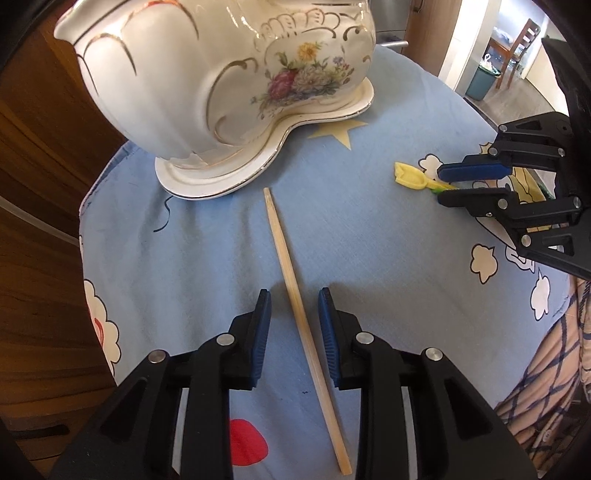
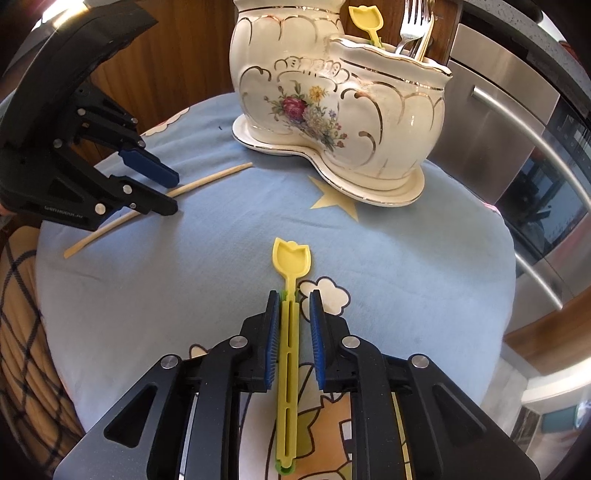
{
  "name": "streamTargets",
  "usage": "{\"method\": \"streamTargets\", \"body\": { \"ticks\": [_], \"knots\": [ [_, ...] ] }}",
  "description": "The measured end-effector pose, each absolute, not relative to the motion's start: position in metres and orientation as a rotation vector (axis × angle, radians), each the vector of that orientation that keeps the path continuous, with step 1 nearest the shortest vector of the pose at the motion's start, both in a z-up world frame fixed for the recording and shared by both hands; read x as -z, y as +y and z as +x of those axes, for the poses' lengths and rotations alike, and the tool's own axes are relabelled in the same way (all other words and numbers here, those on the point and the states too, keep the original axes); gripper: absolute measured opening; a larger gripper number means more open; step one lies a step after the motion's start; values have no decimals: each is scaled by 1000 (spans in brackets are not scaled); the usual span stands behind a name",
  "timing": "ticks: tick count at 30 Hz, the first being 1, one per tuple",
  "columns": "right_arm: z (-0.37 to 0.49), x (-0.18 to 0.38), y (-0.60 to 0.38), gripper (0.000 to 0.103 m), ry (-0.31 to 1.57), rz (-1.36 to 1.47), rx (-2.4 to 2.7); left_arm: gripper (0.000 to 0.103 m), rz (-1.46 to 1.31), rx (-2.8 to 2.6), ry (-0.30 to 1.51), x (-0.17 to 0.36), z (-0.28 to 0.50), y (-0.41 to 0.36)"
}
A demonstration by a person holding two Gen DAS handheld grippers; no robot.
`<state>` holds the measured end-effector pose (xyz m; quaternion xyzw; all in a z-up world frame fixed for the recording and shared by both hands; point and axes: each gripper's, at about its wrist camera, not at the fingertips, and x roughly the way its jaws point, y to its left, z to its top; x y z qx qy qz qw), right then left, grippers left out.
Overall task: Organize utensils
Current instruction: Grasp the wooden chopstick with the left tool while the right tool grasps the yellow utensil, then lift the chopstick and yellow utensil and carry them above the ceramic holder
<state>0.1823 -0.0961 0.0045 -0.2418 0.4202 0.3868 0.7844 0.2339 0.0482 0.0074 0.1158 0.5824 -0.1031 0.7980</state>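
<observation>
A white floral ceramic utensil holder (image 1: 221,85) stands on its matching saucer at the back of the table; it also shows in the right wrist view (image 2: 332,110), holding forks (image 2: 415,26) and a yellow tulip spoon (image 2: 365,20). A wooden chopstick (image 1: 303,325) lies on the blue cloth between the fingers of my open left gripper (image 1: 294,295), untouched. It also shows in the right wrist view (image 2: 207,182). A second yellow tulip spoon (image 2: 290,332) lies between the fingers of my open right gripper (image 2: 293,297); the jaws stand close on both sides with small gaps.
The round table wears a blue cartoon-print cloth (image 1: 207,229). Wooden cabinets (image 1: 40,184) stand to the left, a steel oven front (image 2: 517,155) behind. A checked cushion (image 2: 22,332) sits at the table edge.
</observation>
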Motion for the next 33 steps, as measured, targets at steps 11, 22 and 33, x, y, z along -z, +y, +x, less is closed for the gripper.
{"method": "streamTargets", "body": {
  "ticks": [11,22,33],
  "knots": [
    [181,-3,-107,11,906,-475,-850,26,230,253,1260,-7,238,53],
    [190,-24,-128,11,856,-311,-855,6,192,218,1201,-3,222,57],
    [197,-47,-144,11,766,-162,-849,6,42,183,1008,-12,180,87]
  ]
}}
